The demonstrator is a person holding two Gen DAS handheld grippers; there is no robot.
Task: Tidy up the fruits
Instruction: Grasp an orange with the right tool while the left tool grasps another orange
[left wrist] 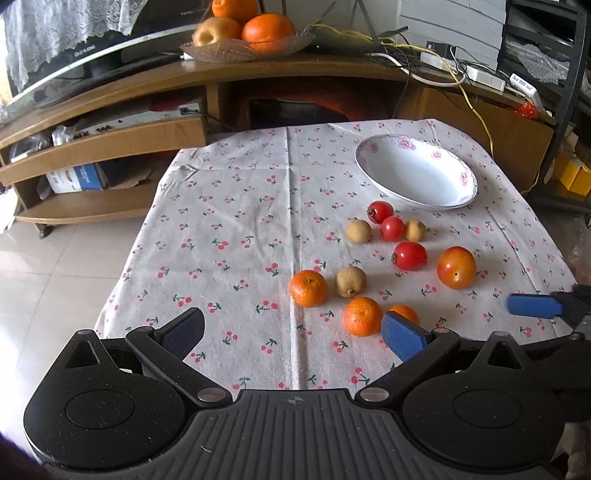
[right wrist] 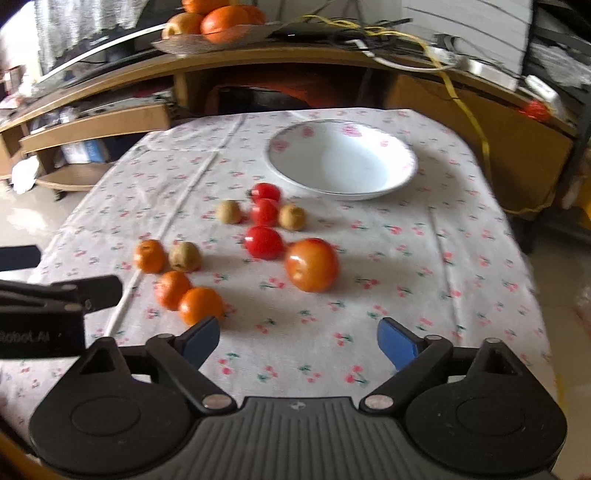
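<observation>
Loose fruit lies on the cherry-print tablecloth [left wrist: 236, 229]: three small oranges [left wrist: 308, 288], three red tomatoes [left wrist: 409, 255], three brown longans [left wrist: 351, 282] and one larger red-orange fruit [left wrist: 456, 267]. An empty white floral bowl [left wrist: 417, 171] stands behind them; it also shows in the right wrist view [right wrist: 341, 158]. My left gripper [left wrist: 295, 332] is open and empty above the near cloth, left of the oranges. My right gripper [right wrist: 297, 339] is open and empty, in front of the larger red-orange fruit [right wrist: 311, 264]. The right wrist view is blurred.
A wooden TV stand [left wrist: 110, 136] runs behind the table, with a glass dish of oranges and an apple [left wrist: 247, 35] on top and cables and a power strip [left wrist: 476, 75] at the right. Tiled floor [left wrist: 55, 258] lies to the left.
</observation>
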